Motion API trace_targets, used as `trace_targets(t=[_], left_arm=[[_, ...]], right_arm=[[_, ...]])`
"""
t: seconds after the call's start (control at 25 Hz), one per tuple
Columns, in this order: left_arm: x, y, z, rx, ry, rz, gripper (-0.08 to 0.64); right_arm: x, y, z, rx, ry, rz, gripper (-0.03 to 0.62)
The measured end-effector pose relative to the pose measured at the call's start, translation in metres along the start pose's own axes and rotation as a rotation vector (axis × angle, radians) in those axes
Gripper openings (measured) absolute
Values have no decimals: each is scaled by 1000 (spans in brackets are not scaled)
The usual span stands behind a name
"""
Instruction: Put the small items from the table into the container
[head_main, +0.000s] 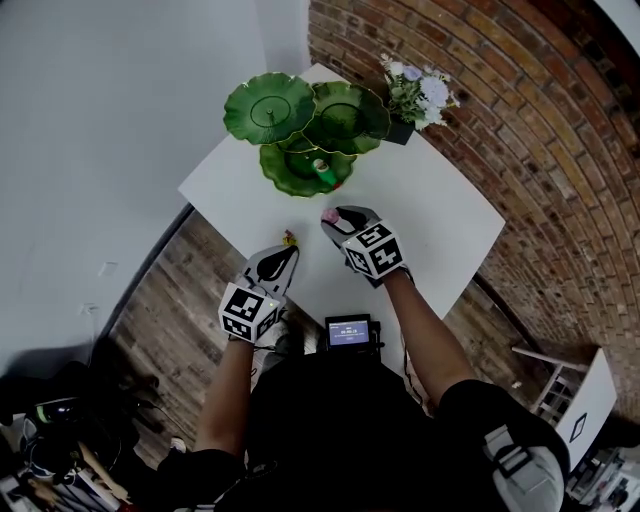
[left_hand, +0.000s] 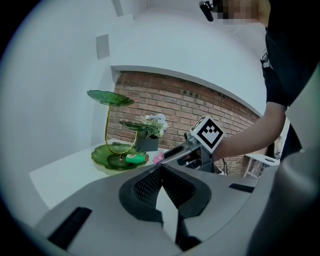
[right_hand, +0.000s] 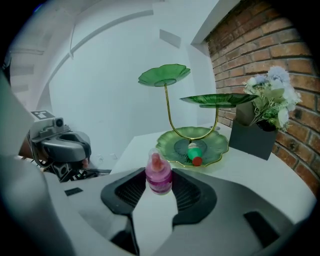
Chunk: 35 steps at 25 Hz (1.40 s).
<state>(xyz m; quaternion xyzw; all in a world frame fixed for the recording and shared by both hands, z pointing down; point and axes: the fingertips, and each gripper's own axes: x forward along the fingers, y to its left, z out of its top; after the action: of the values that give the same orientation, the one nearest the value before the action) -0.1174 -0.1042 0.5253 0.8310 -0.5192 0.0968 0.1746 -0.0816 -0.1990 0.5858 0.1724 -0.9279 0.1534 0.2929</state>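
Observation:
A green lotus-leaf tiered tray (head_main: 283, 176) stands at the far end of the white table (head_main: 440, 220). A green toy with a red end (head_main: 323, 168) lies in its bottom plate (right_hand: 215, 145). My right gripper (head_main: 333, 216) is shut on a small pink baby bottle (right_hand: 158, 175), held upright above the table short of the tray. The bottle (left_hand: 158, 158) also shows from the left gripper view. My left gripper (head_main: 288, 250) is shut near the table's left edge. A tiny yellow-and-red item (head_main: 289, 238) sits right at its tip. Whether it is held I cannot tell.
A dark pot of pale flowers (head_main: 415, 100) stands right of the tray, against the brick wall (head_main: 560, 130). A small device with a screen (head_main: 347, 332) hangs at my waist. A white stand (head_main: 585, 400) is on the wooden floor at the right.

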Motion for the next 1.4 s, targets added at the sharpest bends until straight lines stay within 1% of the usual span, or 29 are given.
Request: trace_targets(t=[0.2, 0.48, 0.64, 0.8, 0.96, 1.16, 1.28, 1.4], left_arm=[[6, 6, -1, -1, 24, 2, 9], [10, 6, 0, 10, 23, -8, 9], [10, 10, -1, 4, 25, 1, 9], [10, 15, 0, 4, 26, 12, 9], [8, 20, 2, 4, 24, 29, 9], [4, 25, 3, 4, 21, 44, 9], [2, 24, -4, 2, 38, 39, 9], [2, 22, -7, 1, 37, 36, 9]], right_arm=[[17, -9, 13, -6, -11, 0, 173], [39, -21, 33, -24, -32, -10, 173], [50, -25, 42, -36, -44, -16, 173], [62, -26, 47, -68, -39, -26, 173], [74, -31, 52, -95, -42, -59, 173], [82, -35, 47, -117, -19, -98, 173], [79, -35, 43, -119, -18, -114, 173], [76, -37, 38, -115, -4, -121, 173]])
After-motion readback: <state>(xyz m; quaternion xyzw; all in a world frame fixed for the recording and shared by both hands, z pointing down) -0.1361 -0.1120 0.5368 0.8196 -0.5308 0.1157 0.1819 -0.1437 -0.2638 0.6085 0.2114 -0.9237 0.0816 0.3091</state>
